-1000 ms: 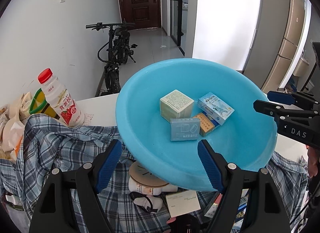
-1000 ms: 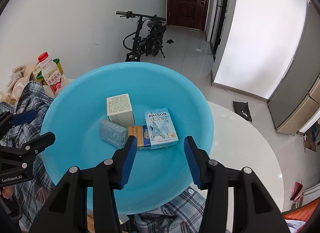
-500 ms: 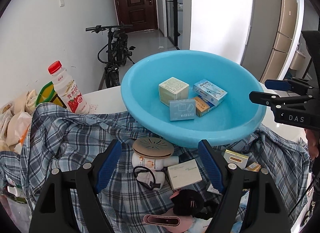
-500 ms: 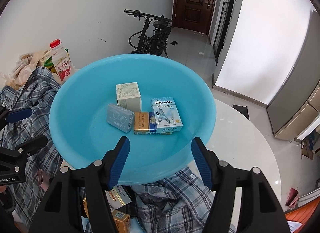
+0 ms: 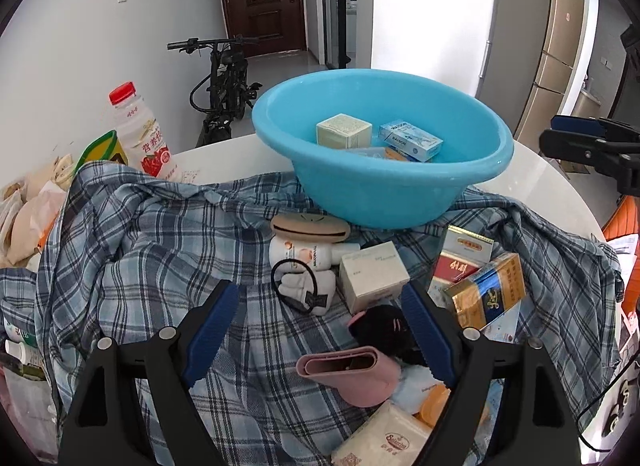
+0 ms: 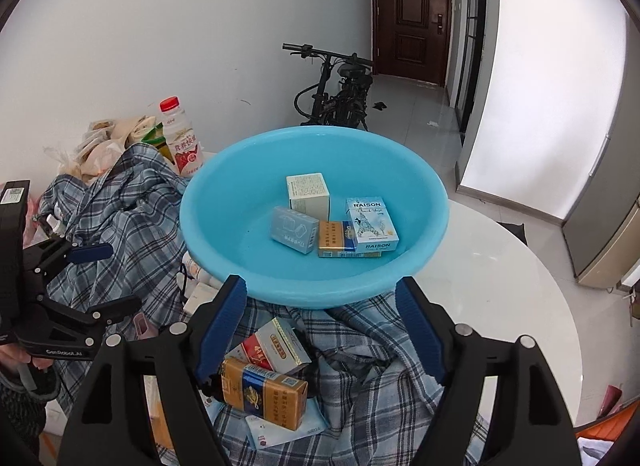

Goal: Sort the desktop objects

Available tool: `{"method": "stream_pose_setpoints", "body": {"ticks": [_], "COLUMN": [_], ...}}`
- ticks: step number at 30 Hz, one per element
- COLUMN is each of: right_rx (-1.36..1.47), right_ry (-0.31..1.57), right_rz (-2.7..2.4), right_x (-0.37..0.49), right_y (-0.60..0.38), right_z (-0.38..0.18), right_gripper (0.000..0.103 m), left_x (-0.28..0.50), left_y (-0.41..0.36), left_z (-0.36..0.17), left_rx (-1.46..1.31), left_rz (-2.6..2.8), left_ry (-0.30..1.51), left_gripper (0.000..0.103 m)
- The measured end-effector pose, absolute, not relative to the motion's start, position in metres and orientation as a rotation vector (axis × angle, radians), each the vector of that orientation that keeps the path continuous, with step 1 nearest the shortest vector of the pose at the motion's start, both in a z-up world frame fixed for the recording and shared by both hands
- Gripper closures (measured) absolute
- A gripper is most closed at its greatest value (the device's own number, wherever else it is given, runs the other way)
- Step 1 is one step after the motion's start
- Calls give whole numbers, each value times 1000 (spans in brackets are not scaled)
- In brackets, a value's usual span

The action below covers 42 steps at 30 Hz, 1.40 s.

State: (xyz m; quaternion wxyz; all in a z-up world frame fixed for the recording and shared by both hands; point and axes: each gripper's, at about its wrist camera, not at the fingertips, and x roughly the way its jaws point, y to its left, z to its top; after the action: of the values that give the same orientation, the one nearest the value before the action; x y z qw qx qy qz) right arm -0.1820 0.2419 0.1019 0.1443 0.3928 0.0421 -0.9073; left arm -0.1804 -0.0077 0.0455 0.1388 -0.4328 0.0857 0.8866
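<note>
A blue basin [image 5: 400, 193] [image 6: 224, 201] stands on a plaid shirt [image 5: 152, 250] [image 6: 120, 225] and holds several small boxes, among them a cream box [image 5: 344, 130] [image 6: 308, 190] and a Raison pack [image 6: 371, 223]. My left gripper [image 5: 320, 330] is open and empty above a clutter of a white bottle [image 5: 304, 256], a white box [image 5: 374, 276], a gold and blue pack [image 5: 486, 292] and a pink pouch [image 5: 352, 372]. My right gripper [image 6: 320, 330] is open and empty just before the basin's near rim, above the gold pack [image 6: 262, 396].
A red-capped drink bottle [image 5: 140, 133] [image 6: 182, 139] and bags [image 5: 28, 209] stand at the left. The white round table [image 6: 500, 306] lies to the right. A bicycle [image 5: 224, 81] and a door [image 6: 412, 17] are behind.
Both grippers have pulled back and down from the basin. The clutter on the shirt in front of the basin has come into view. Both stay open.
</note>
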Motion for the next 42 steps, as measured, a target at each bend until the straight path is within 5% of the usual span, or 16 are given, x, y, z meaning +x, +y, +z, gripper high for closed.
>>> {"method": "stream_pose_setpoints", "body": {"ticks": [10,42], "right_rx": [1082,1162], "right_ry": [294,110], "right_rz": [-2538,-2428], "right_x": [-145,-138], "right_y": [215,221], "right_z": [84,28], "right_gripper": [27,27], "left_x": [-169,-175], "left_y": [-45,-21], "left_z": [5,-40], "left_rx": [-1311,-1314], "left_rz": [2535,2387], "left_ry": [-30,-36], "left_gripper": [17,17]}}
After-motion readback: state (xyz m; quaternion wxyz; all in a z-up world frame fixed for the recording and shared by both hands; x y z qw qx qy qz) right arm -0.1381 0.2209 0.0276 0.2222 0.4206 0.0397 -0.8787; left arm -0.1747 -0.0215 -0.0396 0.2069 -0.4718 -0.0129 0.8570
